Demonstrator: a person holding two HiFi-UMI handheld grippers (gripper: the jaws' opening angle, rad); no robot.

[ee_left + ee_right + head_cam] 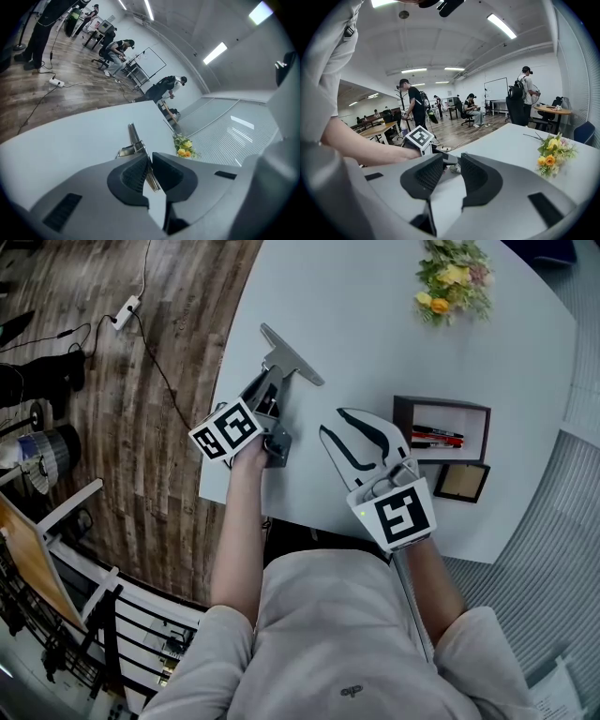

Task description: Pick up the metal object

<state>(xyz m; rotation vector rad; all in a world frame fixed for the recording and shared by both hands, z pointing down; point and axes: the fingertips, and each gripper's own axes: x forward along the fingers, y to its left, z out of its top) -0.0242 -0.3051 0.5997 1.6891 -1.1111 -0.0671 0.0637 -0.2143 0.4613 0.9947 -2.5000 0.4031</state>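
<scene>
The metal object [286, 360] is a grey T-shaped piece with a flat crossbar and a long stem, near the white table's [375, 324] left edge. My left gripper [265, 397] is shut on its stem; in the left gripper view the thin metal strip [137, 140] runs out from between the jaws, which are pressed together around it [149, 163]. I cannot tell whether the piece rests on the table or hangs just above it. My right gripper [335, 422] stands open and empty just to the right, over bare table [451, 171].
A dark tray with pens [441, 432] and a small square box [461, 482] sit right of my right gripper. A bunch of flowers [455, 277] lies at the far right. The table's curved edge [217, 409] drops to a wooden floor with cables. People work at desks in the background.
</scene>
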